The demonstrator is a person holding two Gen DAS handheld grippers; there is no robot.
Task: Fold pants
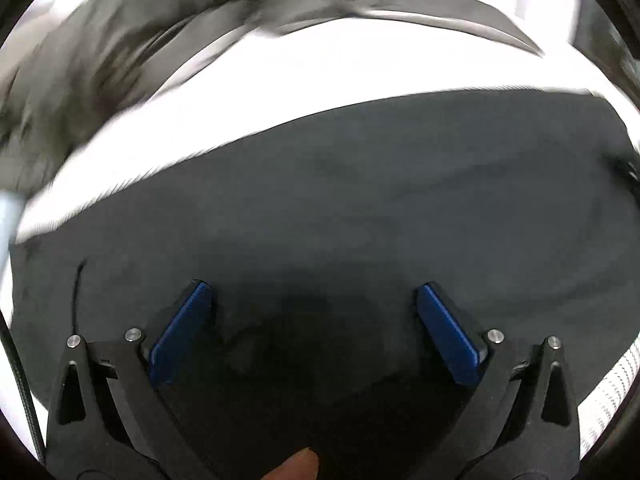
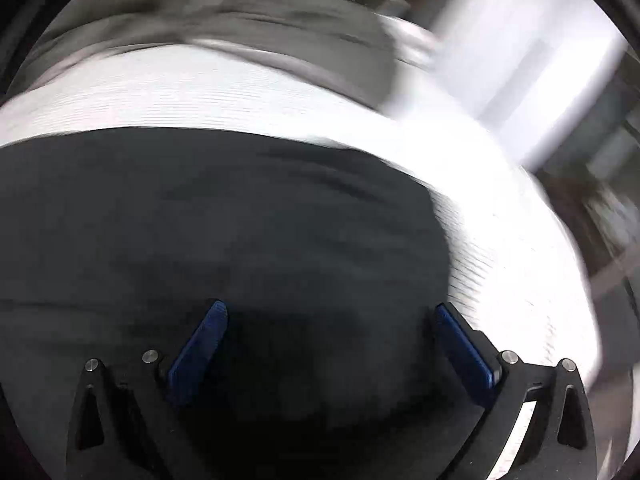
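Left wrist view first: we see our left gripper (image 1: pixel 314 296) with its two blue pads (image 1: pixel 182 336) spread wide apart, nothing between them; under and ahead of it lie the dark pants (image 1: pixel 360 208), flat on a white table (image 1: pixel 300 88), filling the frame from 8 to 3 o'clock; the cloth's far edge runs in a curve from 9 o'clock up toward 2 o'clock, with bare white surface beyond it; at 10 to 12 o'clock a second grey, crumpled heap (image 1: pixel 120 48) shows, too blurred for us to name; a fingertip (image 1: pixel 298 466) pokes in at 6 o'clock, between the gripper's arms; a thin black cable (image 1: pixel 24 392) hangs at 8 o'clock; a pale ribbed strip (image 1: pixel 612 396) shows at 4 o'clock, beside the pants' edge

Right wrist view: our right gripper (image 2: pixel 330 312) likewise stands with jaws parted wide and empty, blue pads (image 2: pixel 198 352) well apart; the pants (image 2: pixel 220 220) lie beneath it, covering the frame from 9 o'clock through the centre to 5 o'clock; their right edge falls away at 3 o'clock, just beside the right pad, where the white table (image 2: pixel 500 220) shows finely lined; toward 12 o'clock a grey blurred mass (image 2: pixel 260 28) sits past the white surface; whether either gripper touches the cloth we cannot tell; both views are smeared
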